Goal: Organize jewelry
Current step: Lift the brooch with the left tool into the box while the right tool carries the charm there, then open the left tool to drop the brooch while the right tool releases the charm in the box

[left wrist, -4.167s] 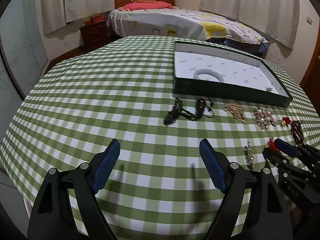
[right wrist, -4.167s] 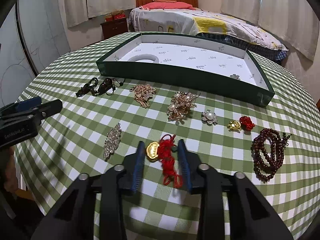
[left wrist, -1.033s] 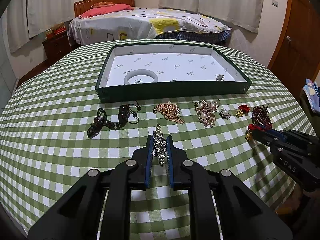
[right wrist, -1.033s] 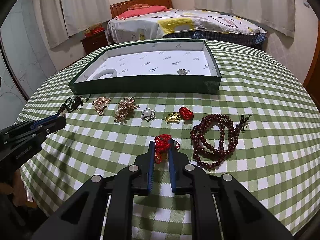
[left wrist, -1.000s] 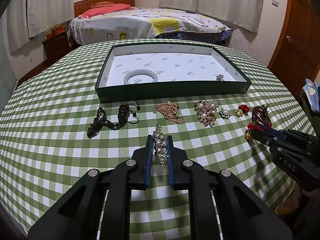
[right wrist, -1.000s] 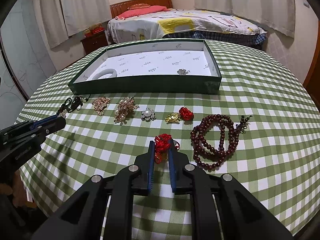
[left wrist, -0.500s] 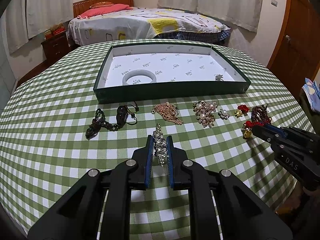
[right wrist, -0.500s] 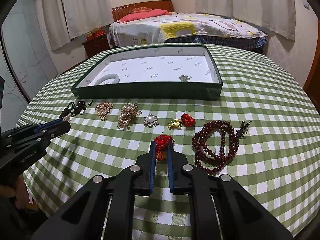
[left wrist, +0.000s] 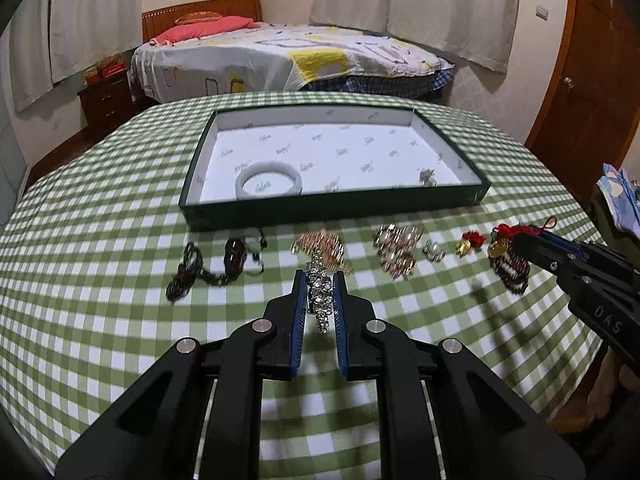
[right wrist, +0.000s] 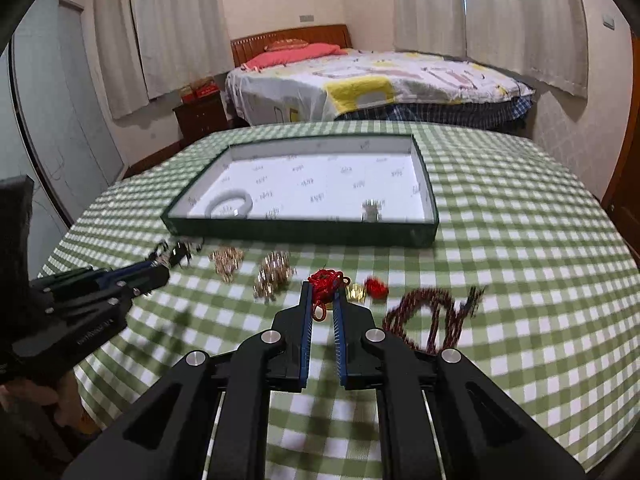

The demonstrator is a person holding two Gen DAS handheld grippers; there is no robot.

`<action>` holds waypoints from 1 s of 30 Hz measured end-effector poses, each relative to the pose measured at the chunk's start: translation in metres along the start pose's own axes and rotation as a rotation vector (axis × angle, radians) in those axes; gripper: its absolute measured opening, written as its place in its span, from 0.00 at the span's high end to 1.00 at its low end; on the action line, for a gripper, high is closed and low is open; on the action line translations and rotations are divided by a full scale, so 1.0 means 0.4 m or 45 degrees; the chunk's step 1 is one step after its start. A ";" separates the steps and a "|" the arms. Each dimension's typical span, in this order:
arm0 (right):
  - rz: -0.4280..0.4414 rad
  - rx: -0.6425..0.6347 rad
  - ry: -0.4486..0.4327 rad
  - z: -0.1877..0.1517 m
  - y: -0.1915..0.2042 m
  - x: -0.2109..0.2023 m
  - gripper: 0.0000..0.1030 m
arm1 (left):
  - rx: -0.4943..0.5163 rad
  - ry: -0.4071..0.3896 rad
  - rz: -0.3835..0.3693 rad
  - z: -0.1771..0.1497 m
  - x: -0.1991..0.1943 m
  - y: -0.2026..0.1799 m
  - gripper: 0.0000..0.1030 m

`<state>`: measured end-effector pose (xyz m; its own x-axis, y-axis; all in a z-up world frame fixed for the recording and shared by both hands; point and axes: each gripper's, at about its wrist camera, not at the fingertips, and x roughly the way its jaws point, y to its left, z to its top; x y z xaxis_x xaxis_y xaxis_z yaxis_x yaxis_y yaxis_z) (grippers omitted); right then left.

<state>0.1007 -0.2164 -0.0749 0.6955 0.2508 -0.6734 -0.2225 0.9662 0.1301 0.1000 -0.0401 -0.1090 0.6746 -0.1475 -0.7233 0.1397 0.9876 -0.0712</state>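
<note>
My left gripper (left wrist: 319, 276) is shut on a silver rhinestone brooch (left wrist: 320, 294), held just above the checked cloth. My right gripper (right wrist: 323, 288) is shut on a red-tasselled gold charm (right wrist: 325, 282), lifted off the table; the same right gripper (left wrist: 520, 240) shows at the right of the left wrist view. The dark green tray (left wrist: 332, 206) with a white lining stands beyond, holding a white bangle (left wrist: 268, 178) and a small silver piece (left wrist: 426, 178). In a row before the tray lie a black cord pendant (left wrist: 224, 264), a gold brooch (left wrist: 324, 246), a pearl brooch (left wrist: 394, 250) and dark red beads (right wrist: 432, 316).
The round table (right wrist: 520, 240) has a green-and-white checked cloth that drops off at the near edge. A small pearl flower (left wrist: 434, 250) and a gold-and-red charm (left wrist: 470, 240) lie in the row. A bed (right wrist: 380, 80) and a wooden door (left wrist: 580, 80) stand behind.
My right gripper has risen with the red-tasselled charm off the cloth. My left gripper, shut on the rhinestone brooch, has lifted it slightly; the table items look farther below.
</note>
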 end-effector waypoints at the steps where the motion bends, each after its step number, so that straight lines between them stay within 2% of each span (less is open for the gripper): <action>1: -0.002 -0.003 -0.021 0.013 0.000 -0.005 0.90 | 0.004 -0.013 -0.004 0.012 -0.002 -0.003 0.87; 9: 0.009 -0.035 -0.110 0.110 -0.001 0.013 0.90 | 0.001 -0.111 -0.037 0.118 0.006 -0.022 0.87; 13: 0.034 -0.049 -0.120 0.158 0.010 0.060 0.90 | 0.009 -0.167 -0.047 0.185 0.034 -0.037 0.87; 16: 0.035 -0.074 -0.107 0.184 0.017 0.111 0.90 | 0.004 -0.171 -0.060 0.218 0.071 -0.044 0.87; 21: 0.039 -0.071 -0.032 0.196 0.011 0.203 0.90 | 0.004 -0.141 -0.046 0.249 0.163 -0.049 0.87; 30: 0.039 -0.073 0.096 0.174 0.002 0.317 0.90 | 0.002 0.003 -0.027 0.238 0.322 -0.036 0.87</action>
<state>0.2363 -0.1797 -0.1095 0.6348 0.2727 -0.7229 -0.2827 0.9528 0.1111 0.2538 -0.0785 -0.1356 0.6695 -0.1683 -0.7235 0.1550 0.9842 -0.0855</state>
